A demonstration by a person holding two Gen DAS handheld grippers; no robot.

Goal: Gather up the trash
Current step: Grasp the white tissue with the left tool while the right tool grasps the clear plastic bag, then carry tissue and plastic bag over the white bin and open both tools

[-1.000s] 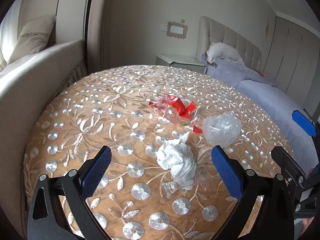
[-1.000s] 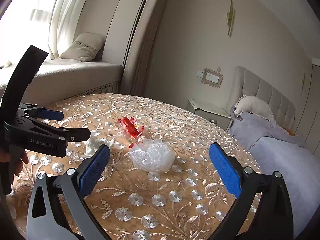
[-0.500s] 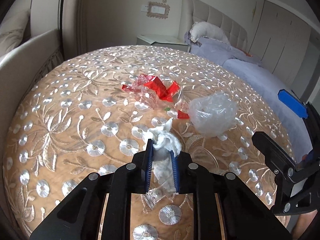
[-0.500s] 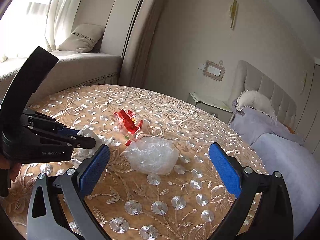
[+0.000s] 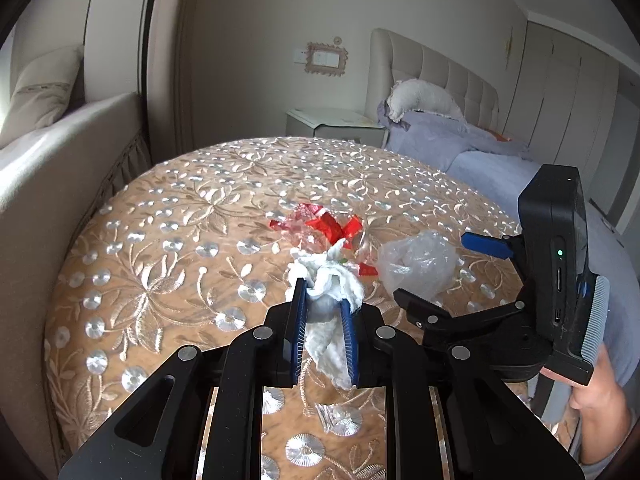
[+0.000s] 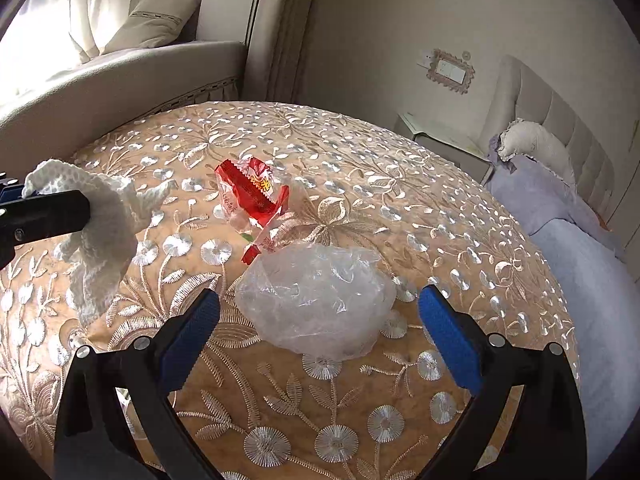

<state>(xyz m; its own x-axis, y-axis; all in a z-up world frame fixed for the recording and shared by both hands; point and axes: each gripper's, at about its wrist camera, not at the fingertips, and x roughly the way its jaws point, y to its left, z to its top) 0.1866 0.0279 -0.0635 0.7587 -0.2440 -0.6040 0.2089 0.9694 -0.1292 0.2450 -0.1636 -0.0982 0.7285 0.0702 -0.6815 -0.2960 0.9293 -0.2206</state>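
White crumpled tissue is pinched between the blue pads of the left hand-held gripper, whose jaws have just been closing and now press on the paper from both sides. The tissue bulges out above the pads and a loose tail hangs down between the black fingers. In the right wrist view the same tissue hangs off the left hand-held gripper's tip, its lower end hanging close over the gold embroidered cloth; whether it touches there cannot be told.

The right hand-held gripper is spread wide, with nothing between its pads. It sits low over the counter, its fingers to either side of the near edge of a crumpled clear plastic bag, without touching it. In the left wrist view that bag lies on the cloth just right of the tissue, in front of the right hand-held gripper, which a hand holds at the picture's right edge.

A red and clear wrapper lies on the counter just behind the bag, toward the middle of the round top. A bed stands to the right of the counter.
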